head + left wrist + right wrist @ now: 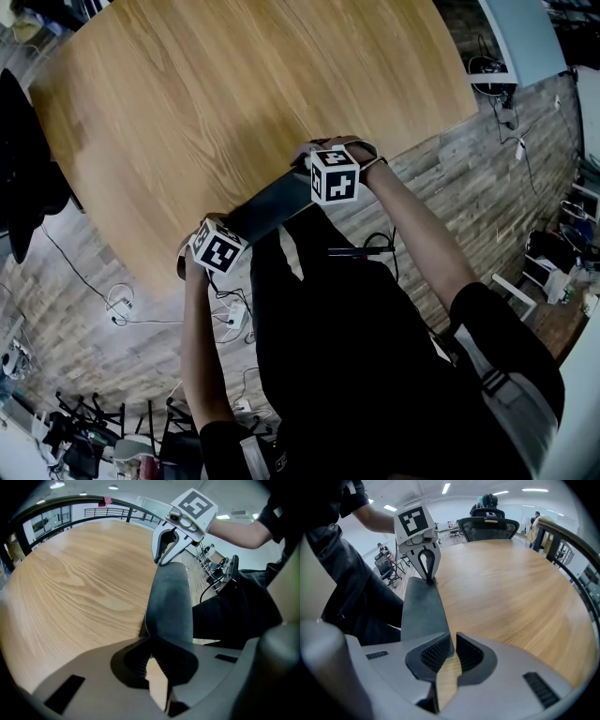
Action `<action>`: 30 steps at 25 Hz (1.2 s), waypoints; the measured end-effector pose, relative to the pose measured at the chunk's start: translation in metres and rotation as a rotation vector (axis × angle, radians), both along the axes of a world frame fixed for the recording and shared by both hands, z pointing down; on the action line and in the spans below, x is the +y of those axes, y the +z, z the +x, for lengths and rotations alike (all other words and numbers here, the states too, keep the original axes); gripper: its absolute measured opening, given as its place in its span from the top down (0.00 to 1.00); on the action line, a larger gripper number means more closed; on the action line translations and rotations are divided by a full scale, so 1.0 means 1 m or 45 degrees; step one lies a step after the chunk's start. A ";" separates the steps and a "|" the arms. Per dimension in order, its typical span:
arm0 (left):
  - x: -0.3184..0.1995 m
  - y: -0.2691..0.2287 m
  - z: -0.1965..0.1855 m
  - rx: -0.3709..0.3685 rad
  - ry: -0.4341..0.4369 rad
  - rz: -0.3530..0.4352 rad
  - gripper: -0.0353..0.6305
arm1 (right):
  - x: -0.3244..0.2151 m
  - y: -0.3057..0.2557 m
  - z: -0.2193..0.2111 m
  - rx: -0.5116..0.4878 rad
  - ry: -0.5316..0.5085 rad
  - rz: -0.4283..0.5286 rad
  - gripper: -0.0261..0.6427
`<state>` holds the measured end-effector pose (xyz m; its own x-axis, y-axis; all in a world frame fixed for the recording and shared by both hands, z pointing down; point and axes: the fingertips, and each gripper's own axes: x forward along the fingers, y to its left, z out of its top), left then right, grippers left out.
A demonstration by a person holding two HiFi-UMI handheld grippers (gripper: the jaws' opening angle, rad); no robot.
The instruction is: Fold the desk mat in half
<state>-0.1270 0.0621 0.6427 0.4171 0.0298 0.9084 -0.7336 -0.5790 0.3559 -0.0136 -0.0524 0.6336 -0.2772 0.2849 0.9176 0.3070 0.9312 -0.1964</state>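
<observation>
The left gripper (149, 645) is clenched on one end of the dark desk mat (168, 604), its jaws pinching the edge. The mat runs as a narrow strip along the near edge of the wooden table (79, 583), in front of the person (375, 375). At its other end the right gripper (451, 649) pinches it just as tightly.

No readable text, brand, number. Only square markers on left gripper cube (218, 247), right gripper cube (335, 174).
</observation>
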 end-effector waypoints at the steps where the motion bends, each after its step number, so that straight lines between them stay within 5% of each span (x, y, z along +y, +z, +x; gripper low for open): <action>1: 0.000 0.000 0.000 -0.005 0.006 -0.002 0.90 | -0.002 0.000 -0.001 -0.011 0.015 0.021 0.90; 8: -0.001 0.000 -0.001 -0.033 0.041 0.012 0.90 | -0.023 -0.030 -0.007 -0.160 0.207 0.141 0.90; 14: -0.002 -0.001 -0.001 -0.036 0.040 0.014 0.90 | -0.004 -0.086 -0.019 -0.294 0.508 0.025 0.90; 19: 0.001 -0.003 0.000 -0.024 0.030 0.011 0.90 | 0.040 -0.065 -0.002 -0.168 0.705 -0.161 0.90; 30: -0.007 -0.008 -0.006 -0.031 -0.093 0.130 0.90 | 0.042 -0.009 0.014 -0.027 0.857 -0.095 0.90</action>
<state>-0.1331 0.0550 0.6345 0.3927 -0.0932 0.9149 -0.7829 -0.5558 0.2795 0.0006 -0.0108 0.6241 -0.4343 0.1061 0.8945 -0.3308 0.9048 -0.2679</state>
